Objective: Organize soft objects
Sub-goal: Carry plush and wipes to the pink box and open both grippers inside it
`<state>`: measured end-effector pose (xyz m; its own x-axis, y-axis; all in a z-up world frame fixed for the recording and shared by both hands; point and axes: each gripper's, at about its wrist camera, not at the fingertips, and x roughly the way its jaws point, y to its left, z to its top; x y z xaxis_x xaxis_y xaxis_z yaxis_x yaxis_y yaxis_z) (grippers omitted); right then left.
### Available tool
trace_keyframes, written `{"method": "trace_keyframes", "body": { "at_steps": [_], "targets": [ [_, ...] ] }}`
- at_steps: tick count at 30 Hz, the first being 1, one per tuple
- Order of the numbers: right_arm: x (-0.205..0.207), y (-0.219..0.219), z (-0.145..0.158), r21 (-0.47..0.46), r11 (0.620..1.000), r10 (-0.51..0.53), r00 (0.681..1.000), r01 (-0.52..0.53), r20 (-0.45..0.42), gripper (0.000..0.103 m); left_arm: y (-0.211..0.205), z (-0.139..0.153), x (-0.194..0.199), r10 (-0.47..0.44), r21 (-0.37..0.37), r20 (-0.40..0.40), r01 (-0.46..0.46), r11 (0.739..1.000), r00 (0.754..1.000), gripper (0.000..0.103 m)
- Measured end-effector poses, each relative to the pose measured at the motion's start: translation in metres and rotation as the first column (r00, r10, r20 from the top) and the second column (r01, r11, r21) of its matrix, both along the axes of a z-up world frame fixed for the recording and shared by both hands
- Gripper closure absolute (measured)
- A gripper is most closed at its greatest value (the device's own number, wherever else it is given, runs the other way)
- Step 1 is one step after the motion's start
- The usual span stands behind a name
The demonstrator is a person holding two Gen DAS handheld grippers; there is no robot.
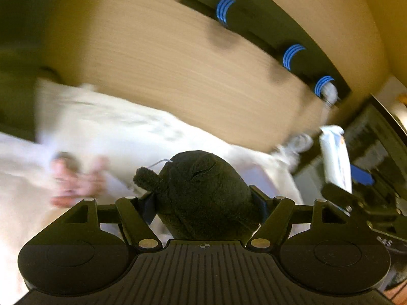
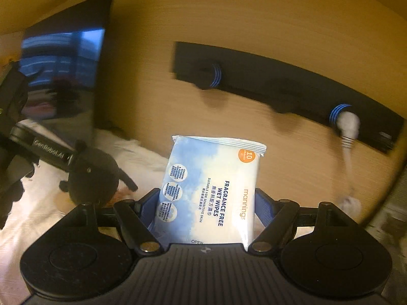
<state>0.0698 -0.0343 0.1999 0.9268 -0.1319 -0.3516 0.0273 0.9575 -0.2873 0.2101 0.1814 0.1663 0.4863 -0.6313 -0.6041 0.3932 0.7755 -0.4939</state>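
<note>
Behind everything sits a big wood-grain panel (image 2: 254,38), with a long black strip (image 2: 292,86) fixed across it that has knobs ringed in blue (image 2: 215,75); a white plug (image 2: 349,124) hangs off one of them with its cord trailing down. Left of that in the right wrist view there's a dark glossy screen (image 2: 63,58) catching blue reflections. Below it all is white bedding (image 1: 114,132), pretty blurry, and a pinkish smear (image 1: 76,183) on it that I honestly can't identify.

Left gripper (image 1: 206,203) has its fingers clamped on a black plush toy (image 1: 201,195), held up above the bedding; you can spot the same toy from the other camera too. Right gripper (image 2: 207,208) fingers are grasping a pack of wet wipes (image 2: 211,190), standing upright between them, printed side facing the camera, in front of the wood panel.
</note>
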Motion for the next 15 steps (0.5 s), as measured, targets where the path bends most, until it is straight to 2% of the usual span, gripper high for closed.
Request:
{"method": "trace_keyframes", "body": {
  "at_steps": [9,15],
  "targets": [
    [-0.021,-0.054,0.006,0.024,0.994,-0.108,0.994,0.108,-0.006,0.026,-0.101,-0.017,0.001,-0.196,0.017,-0.046,0.197,0.98,0.979,0.026],
    [-0.003,-0.091,-0.004,0.083,0.984,-0.149,0.986,0.155,-0.073,0.026,-0.157,-0.04,0.014,-0.264,0.037,-0.072,0.267,0.963,0.962,0.025]
  ]
}}
